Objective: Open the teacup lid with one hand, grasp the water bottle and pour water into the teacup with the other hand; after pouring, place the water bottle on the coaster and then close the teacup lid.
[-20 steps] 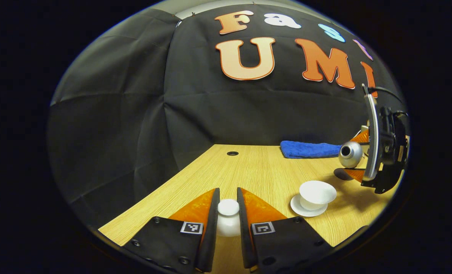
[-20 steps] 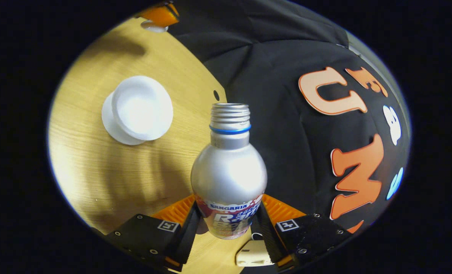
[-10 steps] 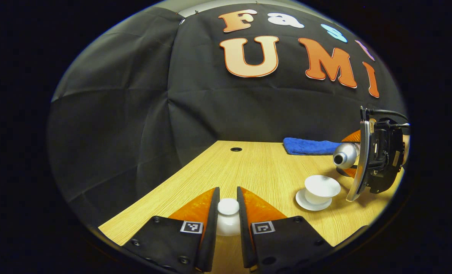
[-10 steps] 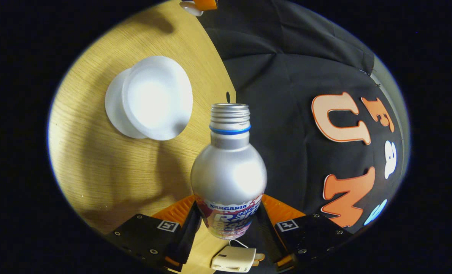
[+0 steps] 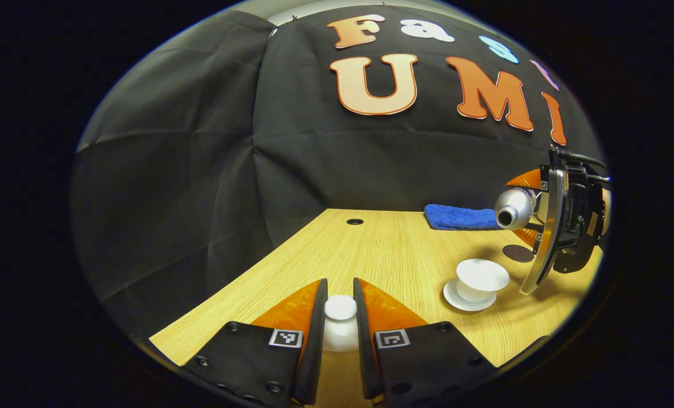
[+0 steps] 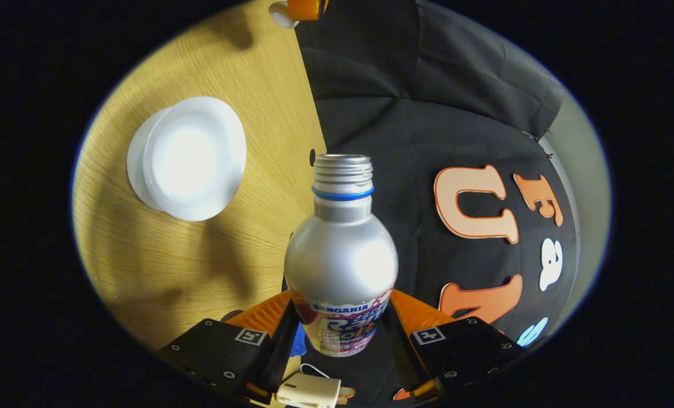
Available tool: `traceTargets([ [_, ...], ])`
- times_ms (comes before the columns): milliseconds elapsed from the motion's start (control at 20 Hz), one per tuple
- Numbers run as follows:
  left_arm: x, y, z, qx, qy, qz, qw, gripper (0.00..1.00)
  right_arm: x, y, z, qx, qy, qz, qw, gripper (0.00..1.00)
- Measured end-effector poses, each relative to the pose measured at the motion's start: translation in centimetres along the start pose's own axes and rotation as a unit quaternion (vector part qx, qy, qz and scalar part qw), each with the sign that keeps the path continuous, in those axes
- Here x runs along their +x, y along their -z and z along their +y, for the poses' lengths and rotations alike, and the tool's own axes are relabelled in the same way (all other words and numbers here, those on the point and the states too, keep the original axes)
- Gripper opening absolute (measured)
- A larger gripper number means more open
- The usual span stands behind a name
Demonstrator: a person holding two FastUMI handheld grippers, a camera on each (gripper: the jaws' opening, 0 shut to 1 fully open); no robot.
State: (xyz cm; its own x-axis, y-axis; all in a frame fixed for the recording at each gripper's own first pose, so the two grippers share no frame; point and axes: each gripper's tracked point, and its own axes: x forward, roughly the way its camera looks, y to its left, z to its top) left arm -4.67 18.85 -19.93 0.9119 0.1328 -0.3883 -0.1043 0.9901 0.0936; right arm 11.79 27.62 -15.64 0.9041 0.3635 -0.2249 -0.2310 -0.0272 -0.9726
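Teacup [image 5: 482,279] sits uncovered on its saucer [image 5: 456,298], ahead-right of the left gripper [image 5: 340,328], which clamps the lid [image 5: 340,322]. Right gripper [image 6: 341,334] clamps the bottle [image 6: 341,266], tilted sideways above the table [image 5: 382,255].

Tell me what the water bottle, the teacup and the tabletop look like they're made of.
Water bottle: likely aluminium, brushed silver with soft highlights, a threaded neck and a printed label band. Teacup: probably glazed white porcelain, smooth and glossy, sitting on a matching saucer. Tabletop: pale wood-grain surface, matte; veneer or laminate, cannot tell which.
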Motion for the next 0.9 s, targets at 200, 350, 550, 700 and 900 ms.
traceTargets([
  [200, -0.2, -0.4, 0.2, 0.003, -0.003, -0.003, 1.0, 0.33, 0.1, 0.2, -0.9, -0.037, 0.027, 0.0, 0.999, 0.78],
  [350, -0.3, -0.6, 0.1, 0.005, -0.003, -0.007, 1.0, 0.33, -0.1, 0.2, -1.4, -0.053, 0.043, -0.002, 0.998, 0.78],
  [550, -0.4, -0.6, -0.1, 0.005, -0.002, -0.006, 1.0, 0.33, 0.0, 0.5, -1.8, -0.072, 0.049, -0.002, 0.996, 0.78],
  [700, -0.1, -0.5, -0.2, 0.001, -0.002, -0.003, 1.0, 0.33, 0.1, 0.8, -2.3, -0.086, 0.057, -0.002, 0.995, 0.78],
  [900, 0.0, -0.8, -0.5, 0.004, -0.002, -0.006, 1.0, 0.33, 0.3, 1.4, -3.2, -0.099, 0.067, 0.002, 0.993, 0.78],
])
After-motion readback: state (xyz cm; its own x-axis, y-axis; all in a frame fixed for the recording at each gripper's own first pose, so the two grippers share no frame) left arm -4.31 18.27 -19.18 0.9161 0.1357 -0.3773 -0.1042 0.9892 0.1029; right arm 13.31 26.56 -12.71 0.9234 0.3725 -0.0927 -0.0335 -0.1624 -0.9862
